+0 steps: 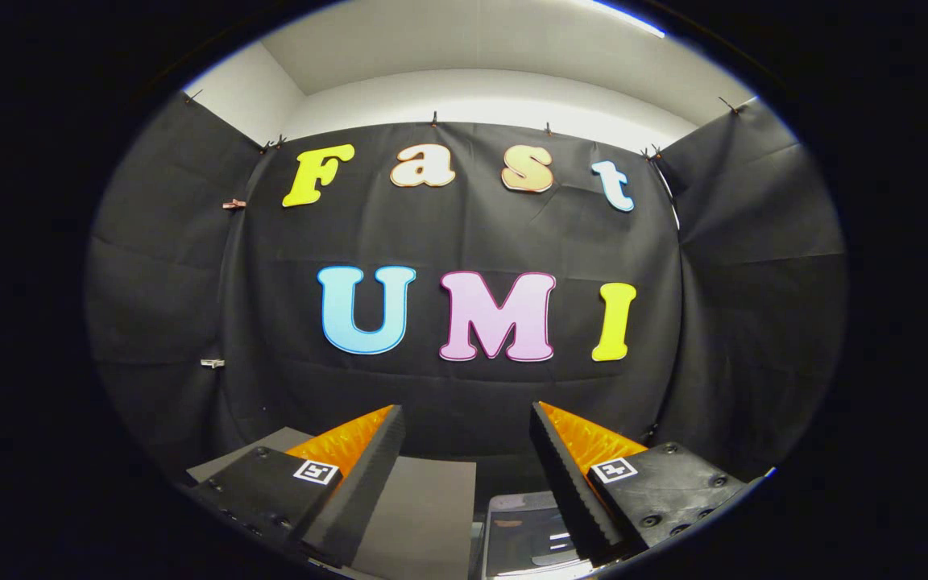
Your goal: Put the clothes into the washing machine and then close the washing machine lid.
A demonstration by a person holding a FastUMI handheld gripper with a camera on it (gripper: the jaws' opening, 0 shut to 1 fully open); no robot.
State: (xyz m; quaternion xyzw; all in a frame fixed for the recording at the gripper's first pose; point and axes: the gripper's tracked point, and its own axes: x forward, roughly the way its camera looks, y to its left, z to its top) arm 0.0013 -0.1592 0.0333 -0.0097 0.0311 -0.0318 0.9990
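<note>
While raised toward the booth wall, tool (468, 451) spread wide, holding nothing. Glossy washing machine lid (524, 536) below fingers, grey table (424, 515) beside. Clothes unseen; stage undetermined.

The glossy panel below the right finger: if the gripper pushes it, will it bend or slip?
The glossy panel looks flat, with a rounded corner and sharp reflections, so it is probably rigid, not floppy. Its shine suggests a smooth face where a push could slide off. The gripper is open and holds nothing, so the panel's weight cannot be judged.
</note>
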